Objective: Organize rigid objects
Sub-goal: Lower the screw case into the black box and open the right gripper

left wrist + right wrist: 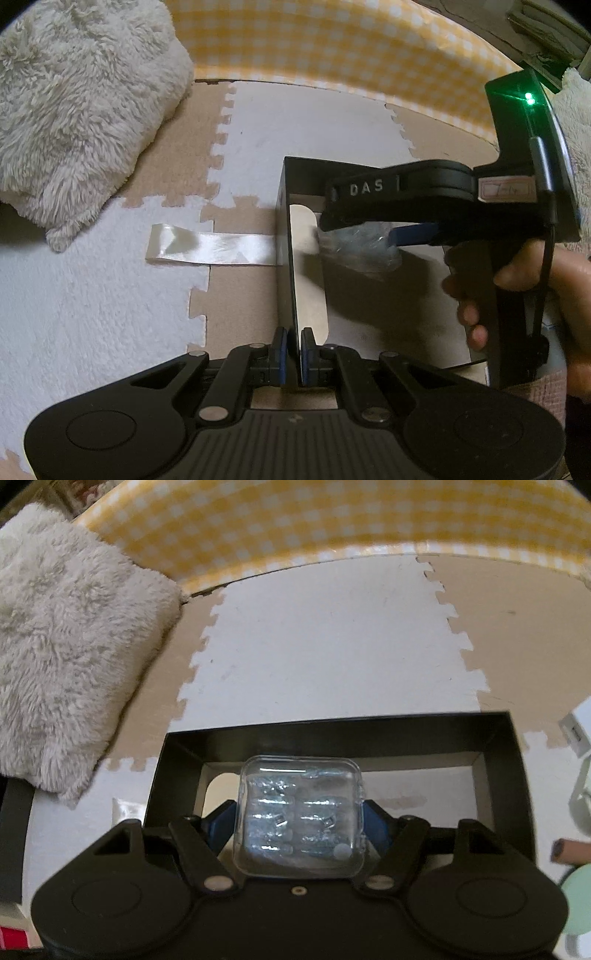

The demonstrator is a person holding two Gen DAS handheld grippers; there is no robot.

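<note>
A black open box [291, 236] lies on the foam mat floor. My left gripper [292, 350] is shut on its near left wall. My right gripper [299, 823] is shut on a clear plastic case [301, 812] with small foil-wrapped pieces inside, held over the box [343, 734]. In the left wrist view the right gripper [354, 236] reaches in from the right above the box's inside, with the clear case [362, 243] between its blue pads.
A fluffy white cushion [74, 110] lies at the left. A yellow checkered wall [332, 44] runs along the back. A strip of shiny ribbon [210, 249] sticks out left of the box. A white item [576, 734] and a pink tube [572, 851] sit at the right.
</note>
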